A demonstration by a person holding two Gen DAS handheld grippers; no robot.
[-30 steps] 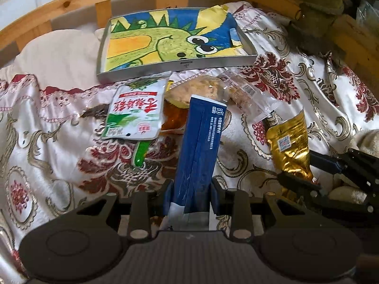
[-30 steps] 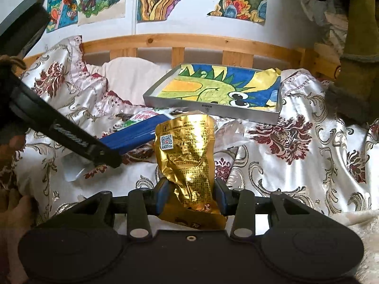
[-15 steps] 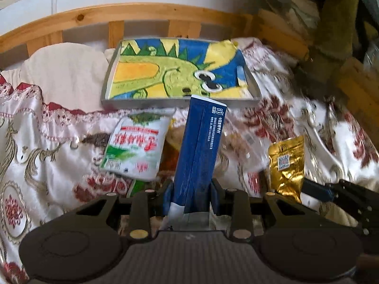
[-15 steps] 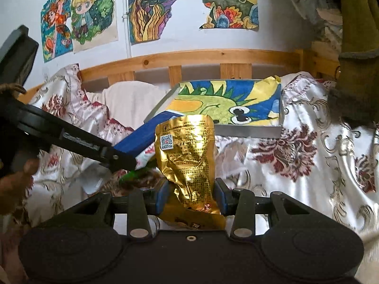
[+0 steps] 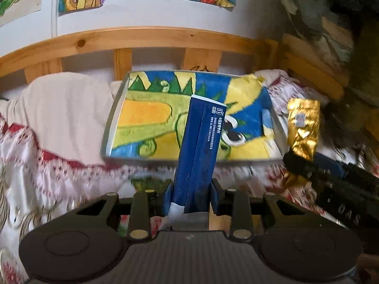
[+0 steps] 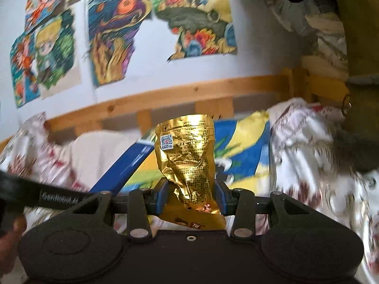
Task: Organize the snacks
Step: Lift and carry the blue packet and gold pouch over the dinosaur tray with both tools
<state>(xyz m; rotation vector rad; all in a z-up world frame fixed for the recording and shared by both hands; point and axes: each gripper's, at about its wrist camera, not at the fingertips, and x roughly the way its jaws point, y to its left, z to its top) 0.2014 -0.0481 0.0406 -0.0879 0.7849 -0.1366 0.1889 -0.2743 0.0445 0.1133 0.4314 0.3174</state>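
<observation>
Handling: I hold the blue pack [image 5: 200,146] clamped in the left gripper [image 5: 189,194] by its lower end; it stands stiff and straight toward 12 o'clock, so I judge it light and rigid, safe to carry from the base. The right gripper [image 6: 191,195] pinches the gold pouch [image 6: 187,156] low down; its foil is crumpled, probably soft, light and slippery, so I keep the grip near the bottom seam. Both hang before the tray [image 5: 111,127] at 12 o'clock.
</observation>
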